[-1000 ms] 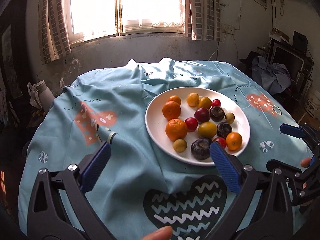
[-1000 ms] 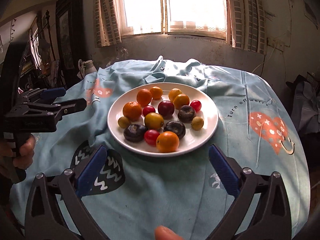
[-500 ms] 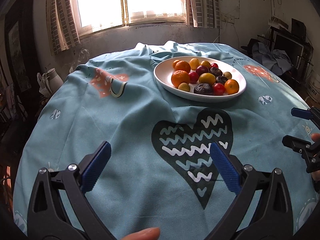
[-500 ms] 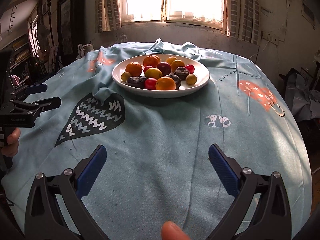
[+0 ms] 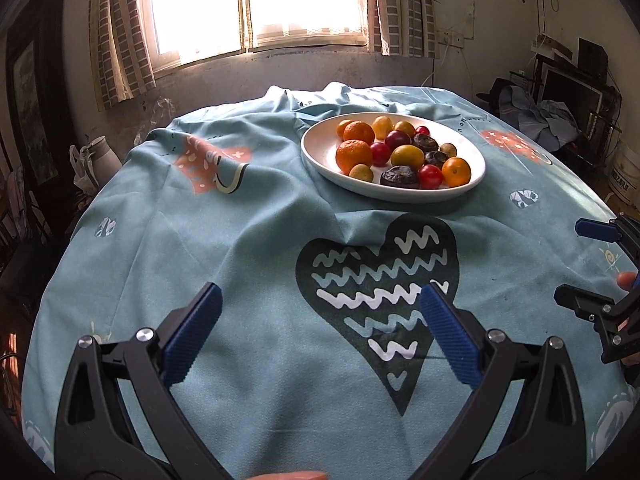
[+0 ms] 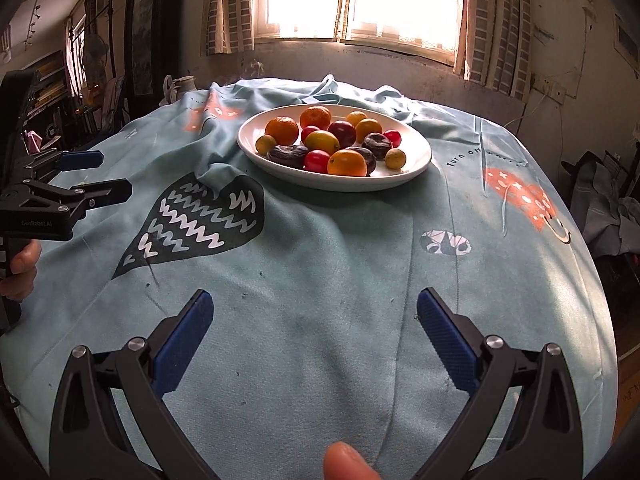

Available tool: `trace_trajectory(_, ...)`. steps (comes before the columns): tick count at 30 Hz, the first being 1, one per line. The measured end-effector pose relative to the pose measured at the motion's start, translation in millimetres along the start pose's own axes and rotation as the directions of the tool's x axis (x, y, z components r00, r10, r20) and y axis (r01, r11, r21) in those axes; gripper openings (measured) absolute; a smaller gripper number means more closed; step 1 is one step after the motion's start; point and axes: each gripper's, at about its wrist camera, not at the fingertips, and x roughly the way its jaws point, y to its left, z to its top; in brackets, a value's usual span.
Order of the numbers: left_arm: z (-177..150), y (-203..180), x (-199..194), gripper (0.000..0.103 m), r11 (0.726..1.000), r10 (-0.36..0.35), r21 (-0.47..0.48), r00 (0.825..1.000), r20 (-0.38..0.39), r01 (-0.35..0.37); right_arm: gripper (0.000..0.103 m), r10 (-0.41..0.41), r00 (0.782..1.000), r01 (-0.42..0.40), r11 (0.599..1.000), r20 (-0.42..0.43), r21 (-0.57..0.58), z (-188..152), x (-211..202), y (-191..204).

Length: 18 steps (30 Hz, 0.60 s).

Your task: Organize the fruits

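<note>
A white plate [image 5: 320, 148] sits at the far side of the table and holds several fruits: oranges [image 5: 353, 155], red cherry tomatoes [image 5: 430, 175], yellow fruits [image 5: 407, 156] and dark wrinkled ones [image 5: 399, 177]. It also shows in the right wrist view [image 6: 416, 152]. My left gripper [image 5: 320, 312] is open and empty, low over the cloth, well short of the plate. My right gripper [image 6: 314, 312] is open and empty, near the table's front. Each gripper shows at the other view's edge.
A light blue tablecloth [image 5: 240, 240] with a dark heart print [image 5: 380, 280] covers the round table and is bunched behind the plate. A white jug [image 5: 100, 160] stands beyond the left edge. Furniture and clothes [image 5: 540, 112] are at the right.
Both grippers have pulled back from over the plate and dropped low toward the table's near edge, so the plate now looks farther away. Both stayed open and empty.
</note>
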Motion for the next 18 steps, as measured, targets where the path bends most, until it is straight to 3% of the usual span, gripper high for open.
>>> trace_trajectory(18,-1.4,1.6,-1.8,0.101,1.000,0.028,-0.001,1.000,0.015,-0.028,0.102,0.001,1.000,-0.001,1.000,-0.002,0.002,-0.1,0.6,0.1)
